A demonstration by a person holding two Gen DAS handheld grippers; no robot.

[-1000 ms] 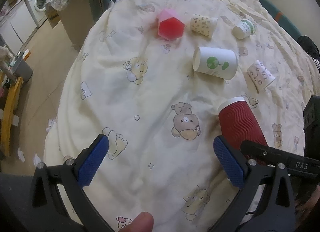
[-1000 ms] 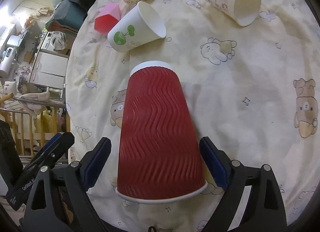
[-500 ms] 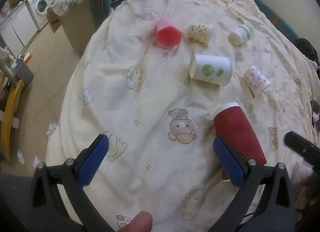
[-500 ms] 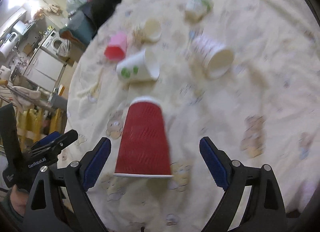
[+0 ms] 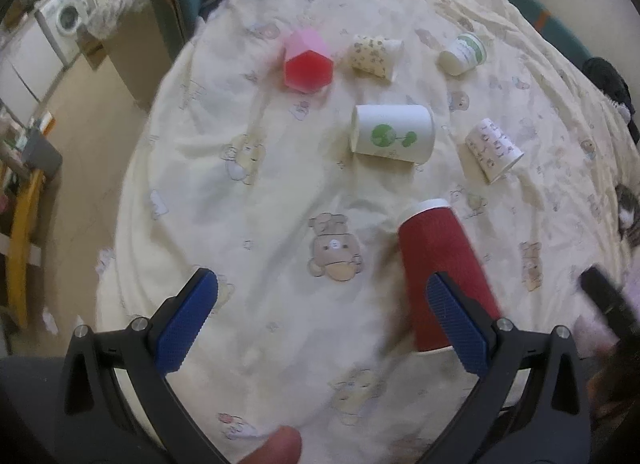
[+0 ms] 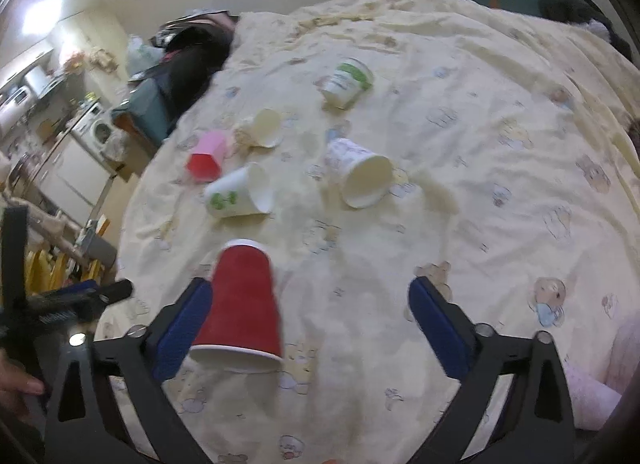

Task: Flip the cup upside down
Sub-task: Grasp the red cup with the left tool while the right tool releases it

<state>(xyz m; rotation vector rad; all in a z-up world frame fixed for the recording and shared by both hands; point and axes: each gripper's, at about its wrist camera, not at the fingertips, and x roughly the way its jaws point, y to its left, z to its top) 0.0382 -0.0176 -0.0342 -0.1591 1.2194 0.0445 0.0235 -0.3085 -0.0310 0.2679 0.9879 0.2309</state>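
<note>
My left gripper (image 5: pixel 320 320) was spread wide over the quilt (image 5: pixel 280 192), nothing between its blue pads (image 5: pixel 186 320). My thumb tip (image 5: pixel 276 444) showed at the bottom edge of that view. Just past the right-hand pad stood the red cup (image 5: pixel 438 264), mouth down on the quilt, its white-rimmed base up; the pad hid part of its lower wall, but I could not see any contact.

My right gripper (image 6: pixel 316 324) was equally wide and held nothing. In its view the red cup (image 6: pixel 242 304) sat upside down just beside the left-hand pad (image 6: pixel 180 332), overlapping it in the picture; whether they touched I could not tell. The other pad was well apart from it. The left gripper (image 6: pixel 76 300) appeared at the far left edge of this view, blurred.

Beyond the red cup lay a white cup (image 5: pixel 394 134) with a green tree print, on its side. To its right a cup with small printed figures (image 5: pixel 494 150) also lay on its side, mouth toward my right camera. Further off were a pink hexagonal cup (image 5: pixel 308 62) on its side, a spotted cup (image 5: pixel 374 56) tipped over next to it, and a green-labelled cup (image 5: pixel 464 52) to the right, also tipped.

Past the bed's edge I saw a washing machine (image 5: pixel 66 20) on the left.
</note>
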